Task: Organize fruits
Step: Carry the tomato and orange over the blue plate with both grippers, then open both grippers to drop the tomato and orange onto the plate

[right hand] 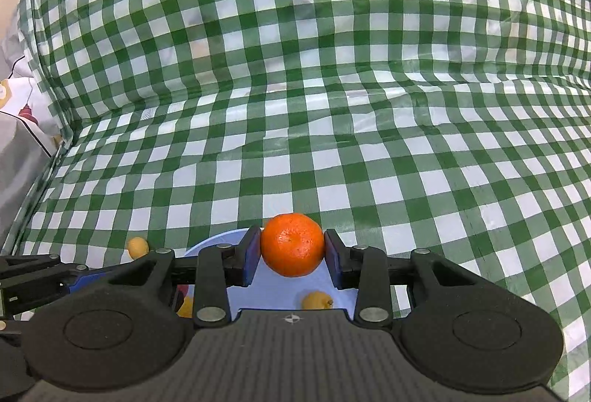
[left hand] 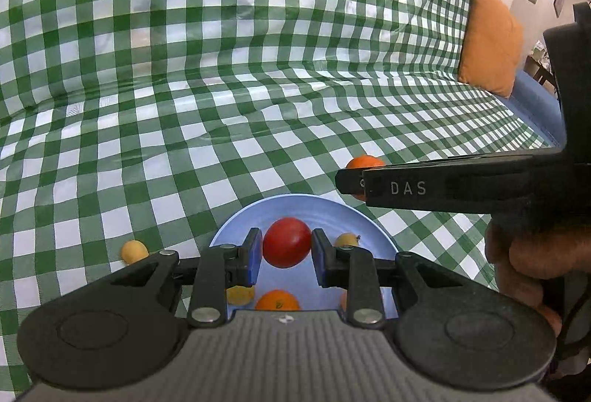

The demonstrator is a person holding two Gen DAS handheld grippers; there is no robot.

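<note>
A: Through the left wrist camera we see a green-and-white checked cloth (left hand: pixel 258 69) draped over a sofa seat and back, with an orange cushion (left hand: pixel 489 40) far off to the right of our jaws.

B: And between those jaws?

A: The left gripper (left hand: pixel 287 248) has a smooth, glossy red fruit (left hand: pixel 287 242) sitting between its blue pads (left hand: pixel 254 254). A sliver of gap shows on the right side, so we cannot tell whether it is gripped or merely framed. Beneath it lies a pale blue plate (left hand: pixel 295 206). On the plate we see a small yellow fruit (left hand: pixel 347 239) just right of the jaws, another yellow one (left hand: pixel 240 295) below the left finger, and an orange fruit (left hand: pixel 277 300) close to the gripper body. One more yellow fruit (left hand: pixel 133 251) lies on the cloth, left of the jaws and off the plate.

B: What does this view give us that the other lacks?

A: The right gripper (left hand: pixel 354 182) from the side, marked "DAS", with the hand (left hand: pixel 524 265) gripping its handle.

B: And the right wrist camera?

A: Same checked cloth, plus a white patterned fabric (right hand: pixel 22 128) at the far left. The right gripper (right hand: pixel 292 250) is clamped on a mandarin (right hand: pixel 292 245): bright orange, dimpled skin, both pads touching its sides, held above the plate's far rim (right hand: pixel 218 241). Only here do we see that peel texture up close. A yellow fruit (right hand: pixel 317 300) lies on the plate below the jaws, and the stray one (right hand: pixel 137 247) sits to the left.
</note>
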